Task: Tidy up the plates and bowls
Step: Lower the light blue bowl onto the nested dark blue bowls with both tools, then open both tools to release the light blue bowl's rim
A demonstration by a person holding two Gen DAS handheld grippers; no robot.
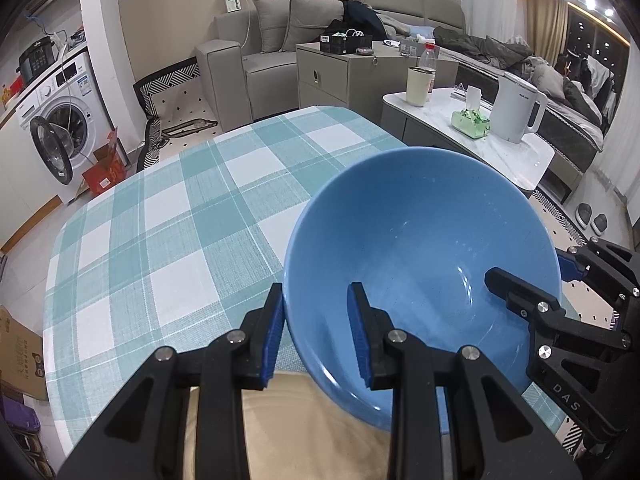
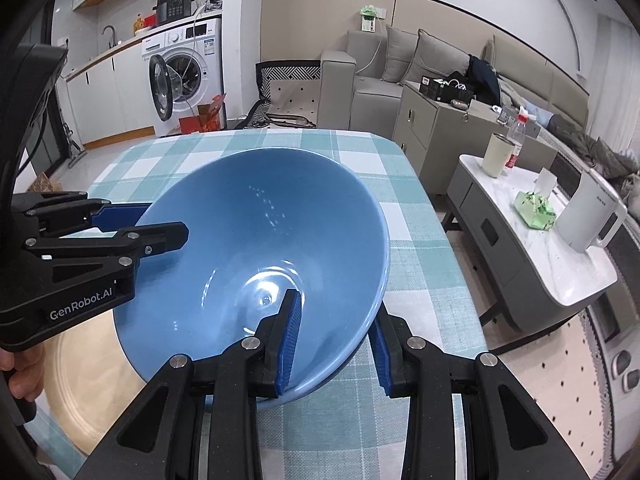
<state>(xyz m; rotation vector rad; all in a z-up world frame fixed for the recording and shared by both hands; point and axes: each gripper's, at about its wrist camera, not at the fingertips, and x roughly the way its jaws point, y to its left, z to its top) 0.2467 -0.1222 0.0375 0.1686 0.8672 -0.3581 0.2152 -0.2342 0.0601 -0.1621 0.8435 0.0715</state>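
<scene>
The left gripper (image 1: 316, 334) sat nearest its camera, with 1 finger outside the wall of the blue bowl (image 1: 420, 264) and 1 inside, the rim passing between the blue pads (image 1: 358, 336). In the left wrist view the outer pad lay against the wall; the inner pad appeared just clear of the glaze, so the jaws were partly spread about the rim and firm clamping could not be confirmed. The right gripper (image 2: 334, 338) straddled the opposite rim in the same way, 1 finger inside near the bowl's floor and 1 outside. Its jaws were likewise partly spread, and whether they pinched the wall could not be told.

The bowl was tilted, its near side over a beige plate (image 2: 92, 380) at the table's (image 1: 168, 216) near edge, the checked cloth beneath. Whether the bowl rested on the plate or was held just above it could not be told.

Risks, as judged:
- The wall looked smooth and glazed; with grip only at 2 rim points, a slack jaw could let the bowl slide or rotate out
- If the 2 grippers moved unevenly, the bowl could twist and strike the plate
- The plate lay at the table edge; a knock from the bowl could push it off
</scene>
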